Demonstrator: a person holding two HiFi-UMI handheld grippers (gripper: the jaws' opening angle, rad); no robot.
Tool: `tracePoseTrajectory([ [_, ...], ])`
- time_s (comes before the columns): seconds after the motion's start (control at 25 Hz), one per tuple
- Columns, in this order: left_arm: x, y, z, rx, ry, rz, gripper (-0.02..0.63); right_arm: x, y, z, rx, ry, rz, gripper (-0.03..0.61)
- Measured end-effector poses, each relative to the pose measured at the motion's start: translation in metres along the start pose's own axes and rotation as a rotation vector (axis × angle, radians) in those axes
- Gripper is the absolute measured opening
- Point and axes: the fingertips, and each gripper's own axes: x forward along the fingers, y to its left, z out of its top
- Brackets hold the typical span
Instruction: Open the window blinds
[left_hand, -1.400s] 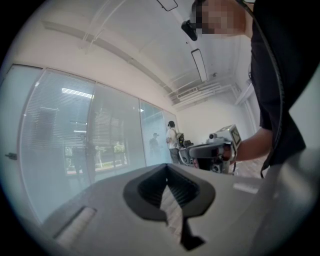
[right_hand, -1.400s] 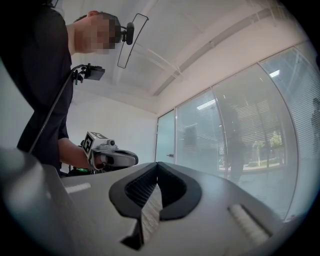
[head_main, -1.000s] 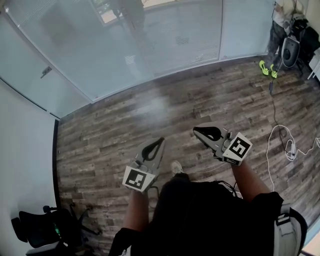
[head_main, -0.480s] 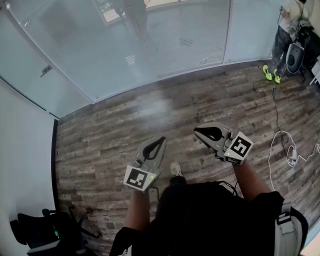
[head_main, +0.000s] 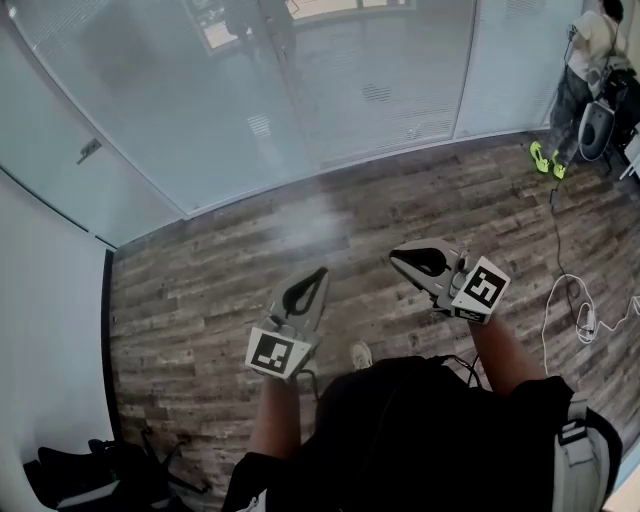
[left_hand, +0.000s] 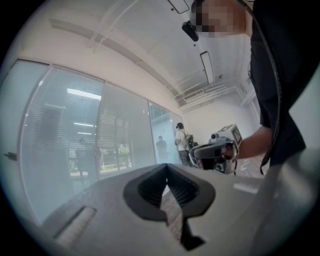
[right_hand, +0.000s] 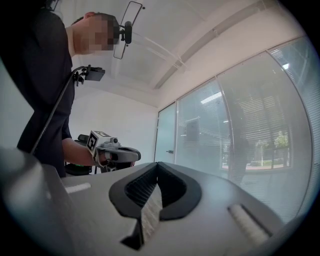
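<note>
Held left gripper (head_main: 320, 272) and right gripper (head_main: 395, 258) level above the wood floor (head_main: 200, 290), side by side, apart. Saw both pairs of jaws pressed together tip to tip, gripping nothing. Found the window blinds (head_main: 380, 90) well ahead of the fingertips, along the glass wall (head_main: 130, 130), untouched.
</note>
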Motion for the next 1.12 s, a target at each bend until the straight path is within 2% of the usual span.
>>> tracePoseTrajectory([
  [0.24,0.005,0.042,-0.005,0.028,-0.008,0.006,0.005,0.039,-0.023,0.0,0.008,0.005,0.011,0.005],
  [0.4,0.006,0.081,-0.008,0.006,-0.008,0.028,0.005,0.075,-0.042,0.005,0.001,-0.045,0.022,0.005],
  [0.52,0.011,0.102,-0.014,0.011,0.001,0.015,0.005,0.098,-0.051,-0.001,-0.004,-0.033,0.022,0.005],
  [0.84,0.032,0.132,-0.023,0.01,-0.009,-0.036,0.005,0.115,-0.078,-0.014,0.013,-0.005,-0.043,0.005],
  [1.12,0.039,0.143,-0.037,-0.027,-0.01,-0.051,0.005,0.12,-0.083,-0.022,0.006,0.026,-0.053,0.005],
])
